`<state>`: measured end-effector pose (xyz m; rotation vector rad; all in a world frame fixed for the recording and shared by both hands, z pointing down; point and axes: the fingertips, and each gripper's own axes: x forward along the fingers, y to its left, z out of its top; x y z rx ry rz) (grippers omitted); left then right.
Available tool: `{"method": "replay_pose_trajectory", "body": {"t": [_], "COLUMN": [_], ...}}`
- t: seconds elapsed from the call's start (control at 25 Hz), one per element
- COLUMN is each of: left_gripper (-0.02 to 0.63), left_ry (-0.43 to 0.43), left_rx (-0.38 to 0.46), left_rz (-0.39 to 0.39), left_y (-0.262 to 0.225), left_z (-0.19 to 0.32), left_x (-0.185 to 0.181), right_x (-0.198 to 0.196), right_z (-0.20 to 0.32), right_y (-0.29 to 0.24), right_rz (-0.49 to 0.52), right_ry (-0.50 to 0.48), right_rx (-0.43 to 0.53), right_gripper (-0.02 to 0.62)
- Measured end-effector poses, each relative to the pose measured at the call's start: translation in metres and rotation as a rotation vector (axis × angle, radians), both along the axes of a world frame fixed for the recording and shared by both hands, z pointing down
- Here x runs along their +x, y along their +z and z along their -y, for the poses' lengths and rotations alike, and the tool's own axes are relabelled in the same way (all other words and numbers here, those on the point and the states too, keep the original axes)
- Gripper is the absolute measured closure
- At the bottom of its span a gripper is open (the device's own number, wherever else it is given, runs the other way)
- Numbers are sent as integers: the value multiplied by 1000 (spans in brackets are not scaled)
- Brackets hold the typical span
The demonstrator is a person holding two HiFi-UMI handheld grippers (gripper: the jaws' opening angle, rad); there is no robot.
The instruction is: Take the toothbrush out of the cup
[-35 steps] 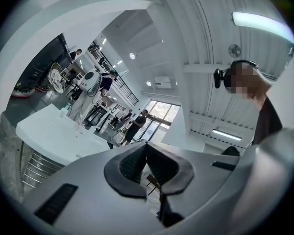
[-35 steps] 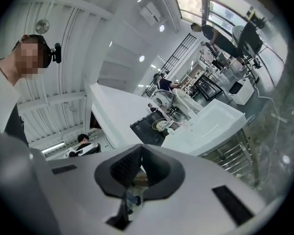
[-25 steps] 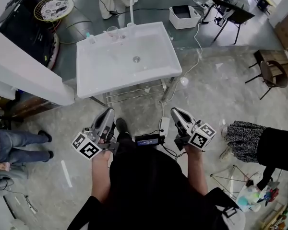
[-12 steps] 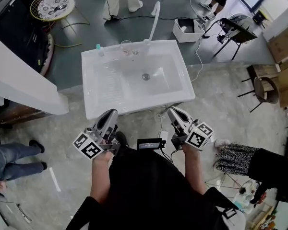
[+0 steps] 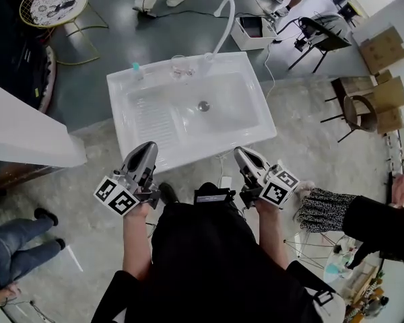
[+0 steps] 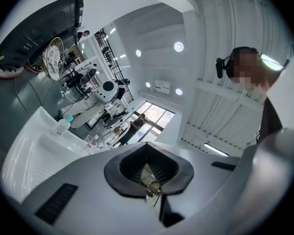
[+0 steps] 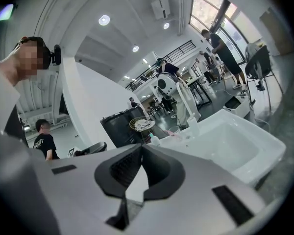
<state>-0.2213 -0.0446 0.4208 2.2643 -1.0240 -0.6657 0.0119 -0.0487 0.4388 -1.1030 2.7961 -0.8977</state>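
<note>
Here, before the sink [image 5: 192, 153], your left gripper [image 5: 148, 148] and right gripper [image 5: 240, 155] hang pressed shut, empty; next, reach the far-rim cup [image 5: 178, 66] and spread for the toothbrush [image 7: 176, 133].

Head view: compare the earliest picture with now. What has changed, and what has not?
The person has walked up to the sink; the left gripper and right gripper now overlap its front edge. Nothing was grasped. Both stay shut and empty; the cup stays on the back rim.
</note>
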Motion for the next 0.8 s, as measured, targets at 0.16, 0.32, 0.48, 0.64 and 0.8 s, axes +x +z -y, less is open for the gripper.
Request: {"method": "replay_pose_trajectory", "body": {"t": [0.16,0.32,0.48,0.64,0.8], "left_gripper": [598,598,598,598,597], "left_ry": [-8,-24,-73,-146,-193], "left_rx": [17,14,-15,-56,-93], "left_rz": [-3,5,25,57,108], "left_y": [1,-1,7,19,25], "left_z": [9,16,25,48,81], "left_x": [-8,-10,-25,-32,-19], "right_x": [-6,-19,-43,-50,-38], "right_z": [10,29,54,89,129], "right_y": [1,-4,4,14,9], "right_rz": [-7,1,26,63,86], "right_ry": [9,-26,-85,-140,-185], "right_rx": [10,21,8,-7,5], "right_gripper": [589,589,589,589,589]}}
